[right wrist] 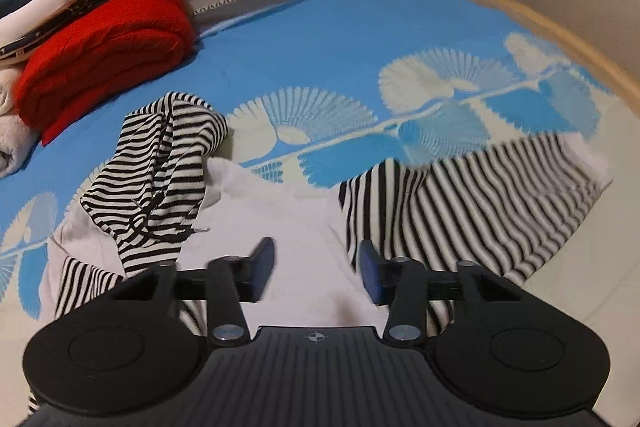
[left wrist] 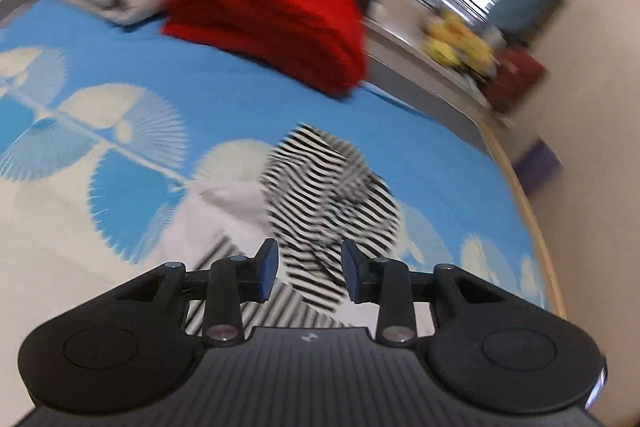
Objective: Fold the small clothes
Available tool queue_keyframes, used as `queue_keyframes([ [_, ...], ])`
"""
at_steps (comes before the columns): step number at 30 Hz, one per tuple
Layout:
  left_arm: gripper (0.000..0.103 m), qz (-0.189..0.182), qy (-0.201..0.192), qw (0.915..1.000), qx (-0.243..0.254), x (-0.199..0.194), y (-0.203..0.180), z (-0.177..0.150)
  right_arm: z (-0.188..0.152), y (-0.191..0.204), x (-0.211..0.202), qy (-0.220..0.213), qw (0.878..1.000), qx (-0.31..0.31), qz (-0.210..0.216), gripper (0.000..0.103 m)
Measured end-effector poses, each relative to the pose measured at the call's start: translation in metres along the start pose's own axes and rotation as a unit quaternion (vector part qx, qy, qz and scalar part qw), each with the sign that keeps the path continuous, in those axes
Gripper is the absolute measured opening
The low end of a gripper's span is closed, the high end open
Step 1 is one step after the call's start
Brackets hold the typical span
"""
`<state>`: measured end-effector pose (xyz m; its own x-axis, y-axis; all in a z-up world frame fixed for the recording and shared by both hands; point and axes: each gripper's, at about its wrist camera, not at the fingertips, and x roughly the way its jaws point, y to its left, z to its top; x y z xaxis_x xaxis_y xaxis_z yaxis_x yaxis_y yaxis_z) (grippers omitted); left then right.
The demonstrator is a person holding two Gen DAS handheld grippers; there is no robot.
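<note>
Two grippers, one small garment, and nothing gripped at this moment. The left gripper hovers with its blue pads parted and only air between them; the right gripper likewise stands partly open, pads clear of the cloth. Below them lies the striped hoodie, white body with black-and-white sleeves, spread on the blue fan-print bedspread. From the right gripper, the white chest panel sits directly under and ahead of the fingers. The striped hood, drawstring trailing, is crumpled ahead and to its left, and one striped sleeve stretches away to its right, long axis running outward and slightly ahead. In the left view, blurred, the hood sits just ahead of the pads, slightly right of centre. So the left gripper looks nearer the hood, and the right gripper nearer that outstretched sleeve. My read: the sleeve wants bringing in across the chest, a job for the right gripper, reaching rightward along it. Well ahead-left, the folded red blanket stays out of play.
</note>
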<state>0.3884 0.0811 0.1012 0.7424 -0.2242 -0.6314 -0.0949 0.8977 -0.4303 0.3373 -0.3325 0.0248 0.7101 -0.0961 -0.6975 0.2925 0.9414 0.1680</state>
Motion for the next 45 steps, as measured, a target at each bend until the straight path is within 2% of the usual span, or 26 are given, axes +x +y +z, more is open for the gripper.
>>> queue_keyframes([
  [2, 0.047, 0.028, -0.011, 0.9994, 0.017, 0.016, 0.011, -0.01, -0.004, 0.002, 0.007, 0.021, 1.0, 0.014, 0.017, 0.034],
  [3, 0.047, 0.049, -0.001, 0.9984, 0.027, 0.03, 0.018, -0.014, -0.008, 0.007, 0.01, 0.031, 0.999, 0.013, 0.026, 0.034],
  [4, 0.045, 0.088, 0.036, 0.9951, 0.029, 0.048, 0.025, -0.018, -0.011, 0.014, 0.012, 0.039, 0.999, 0.003, 0.033, 0.034],
  [5, 0.044, 0.111, 0.071, 0.9912, 0.012, 0.065, 0.035, -0.017, -0.017, 0.024, 0.015, 0.051, 0.997, -0.017, 0.048, 0.036],
  [7, 0.044, 0.093, 0.096, 0.99, -0.044, 0.081, 0.055, -0.011, -0.033, 0.05, 0.02, 0.084, 0.989, -0.077, 0.089, 0.036],
  [8, 0.045, 0.082, 0.096, 0.9902, -0.058, 0.086, 0.061, -0.006, -0.044, 0.064, 0.021, 0.095, 0.984, -0.108, 0.105, 0.036],
  [9, 0.045, 0.082, 0.09, 0.9908, -0.06, 0.087, 0.064, 0.001, -0.056, 0.08, 0.021, 0.105, 0.976, -0.146, 0.12, 0.037],
  [11, 0.045, 0.11, 0.073, 0.9902, -0.045, 0.087, 0.068, 0.011, -0.078, 0.108, 0.021, 0.119, 0.958, -0.217, 0.144, 0.038],
  [13, 0.045, 0.122, 0.07, 0.9886, -0.053, 0.085, 0.072, 0.016, -0.1, 0.134, 0.019, 0.121, 0.939, -0.281, 0.157, 0.043],
  [15, 0.045, 0.112, 0.074, 0.9878, -0.079, 0.083, 0.082, 0.019, -0.122, 0.154, 0.022, 0.128, 0.919, -0.337, 0.162, 0.052],
  [16, 0.045, 0.106, 0.074, 0.9879, -0.086, 0.081, 0.084, 0.02, -0.13, 0.162, 0.025, 0.133, 0.91, -0.359, 0.161, 0.053],
  [18, 0.045, 0.106, 0.071, 0.9885, -0.081, 0.078, 0.09, 0.019, -0.149, 0.174, 0.033, 0.141, 0.893, -0.403, 0.146, 0.054],
  [20, 0.045, 0.111, 0.069, 0.9886, -0.075, 0.077, 0.092, 0.021, -0.162, 0.178, 0.035, 0.129, 0.878, -0.443, 0.128, 0.053],
  [22, 0.045, 0.113, 0.068, 0.9883, -0.077, 0.076, 0.096, 0.02, -0.164, 0.178, 0.035, 0.116, 0.871, -0.462, 0.12, 0.044],
  [23, 0.045, 0.113, 0.068, 0.9882, -0.078, 0.076, 0.098, 0.02, -0.158, 0.176, 0.034, 0.114, 0.876, -0.452, 0.12, 0.025],
  [24, 0.045, 0.113, 0.068, 0.9882, -0.078, 0.075, 0.099, 0.02, -0.147, 0.171, 0.03, 0.116, 0.887, -0.428, 0.129, 0.015],
  [26, 0.045, 0.112, 0.067, 0.9887, -0.074, 0.074, 0.1, 0.021, -0.119, 0.159, 0.017, 0.098, 0.909, -0.376, 0.148, 0.013],
  [29, 0.045, 0.106, 0.067, 0.9901, -0.063, 0.074, 0.098, 0.021, -0.067, 0.126, -0.005, 0.037, 0.944, -0.274, 0.18, 0.013],
  [31, 0.045, 0.103, 0.071, 0.9906, -0.055, 0.075, 0.095, 0.019, -0.036, 0.091, -0.009, 0.013, 0.966, -0.184, 0.179, 0.013],
  [33, 0.045, 0.102, 0.075, 0.9908, -0.049, 0.077, 0.093, 0.016, -0.015, 0.05, -0.007, -0.007, 0.984, -0.09, 0.152, 0.012],
  [36, 0.045, 0.099, 0.08, 0.9908, -0.047, 0.08, 0.09, 0.013, 0.0, 0.004, -0.003, -0.02, 0.993, 0.007, 0.115, 0.01],
  [39, 0.045, 0.098, 0.083, 0.991, -0.038, 0.083, 0.083, 0.01, 0.003, -0.017, -0.002, -0.028, 0.993, 0.051, 0.099, 0.01],
  [40, 0.045, 0.096, 0.086, 0.9911, -0.033, 0.085, 0.081, 0.009, 0.0, -0.019, 0.0, -0.017, 0.995, 0.052, 0.089, 0.011],
  [41, 0.045, 0.093, 0.091, 0.9911, -0.027, 0.087, 0.078, 0.007, -0.004, -0.02, 0.009, 0.014, 0.996, 0.046, 0.07, 0.014],
  [43, 0.045, 0.088, 0.099, 0.991, -0.018, 0.092, 0.073, 0.003, -0.014, -0.02, 0.032, 0.088, 0.996, 0.021, 0.0, 0.018],
  [45, 0.045, 0.083, 0.108, 0.9907, -0.006, 0.096, 0.067, -0.002, -0.02, -0.03, 0.037, 0.087, 0.994, 0.053, -0.032, 0.022],
])
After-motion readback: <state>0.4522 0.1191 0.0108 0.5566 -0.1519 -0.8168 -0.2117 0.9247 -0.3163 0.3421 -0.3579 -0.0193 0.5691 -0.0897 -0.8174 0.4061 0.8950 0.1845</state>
